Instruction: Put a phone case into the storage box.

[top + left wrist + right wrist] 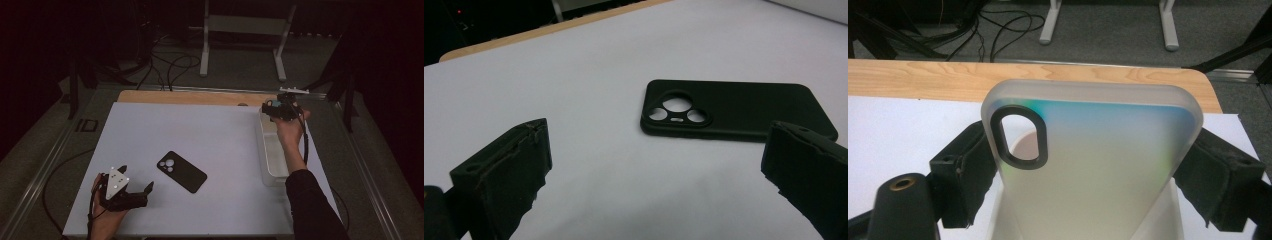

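Observation:
A black phone case (181,171) (734,112) lies flat on the white table top, camera cut-outs facing up. My left gripper (136,177) (659,150) rests low on the table just left of it, open, with nothing between its jaws. My right gripper (274,107) (1090,165) hovers over the far end of a white bin (272,167) (994,225). It is shut on a frosted translucent phone case (1098,150) (274,104), gripped by its two long edges, with the oval camera hole at the upper left in the right gripper view.
The white sheet (200,135) covers a wooden table whose bare strip (190,96) (923,80) runs along the far edge. Beyond it are cables (170,65) and a white stand's legs (240,45) on the floor. The bin sits along the right edge.

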`<state>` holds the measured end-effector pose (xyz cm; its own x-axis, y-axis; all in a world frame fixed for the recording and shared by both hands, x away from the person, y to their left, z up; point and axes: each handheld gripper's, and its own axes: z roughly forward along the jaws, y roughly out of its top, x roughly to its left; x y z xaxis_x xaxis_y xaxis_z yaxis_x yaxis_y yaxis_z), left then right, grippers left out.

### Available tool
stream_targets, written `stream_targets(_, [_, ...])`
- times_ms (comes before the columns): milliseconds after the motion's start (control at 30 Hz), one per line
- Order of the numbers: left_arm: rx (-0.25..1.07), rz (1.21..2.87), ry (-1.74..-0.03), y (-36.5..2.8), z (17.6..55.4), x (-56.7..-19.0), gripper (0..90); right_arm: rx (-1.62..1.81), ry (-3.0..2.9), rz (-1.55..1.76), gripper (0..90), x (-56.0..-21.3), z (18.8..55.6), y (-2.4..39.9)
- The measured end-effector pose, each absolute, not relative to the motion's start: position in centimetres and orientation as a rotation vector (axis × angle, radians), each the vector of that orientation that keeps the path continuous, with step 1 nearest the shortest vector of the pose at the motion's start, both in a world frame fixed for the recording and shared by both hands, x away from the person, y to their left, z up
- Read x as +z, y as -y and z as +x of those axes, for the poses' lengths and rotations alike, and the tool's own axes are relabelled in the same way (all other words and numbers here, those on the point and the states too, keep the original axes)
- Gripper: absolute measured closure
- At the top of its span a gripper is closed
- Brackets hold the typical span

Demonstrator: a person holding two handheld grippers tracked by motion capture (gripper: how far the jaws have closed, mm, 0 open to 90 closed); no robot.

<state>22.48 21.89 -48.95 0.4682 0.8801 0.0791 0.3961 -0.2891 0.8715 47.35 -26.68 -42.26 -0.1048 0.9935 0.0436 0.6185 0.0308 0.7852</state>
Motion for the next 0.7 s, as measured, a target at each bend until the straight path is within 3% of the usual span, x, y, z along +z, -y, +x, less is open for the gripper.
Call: stream_targets(700, [0.728,1.877,-1.071,-22.0,22.4,-48.9,0.3,0.858,-1.803,1.656,15.8,-43.9,48.3,26.6])
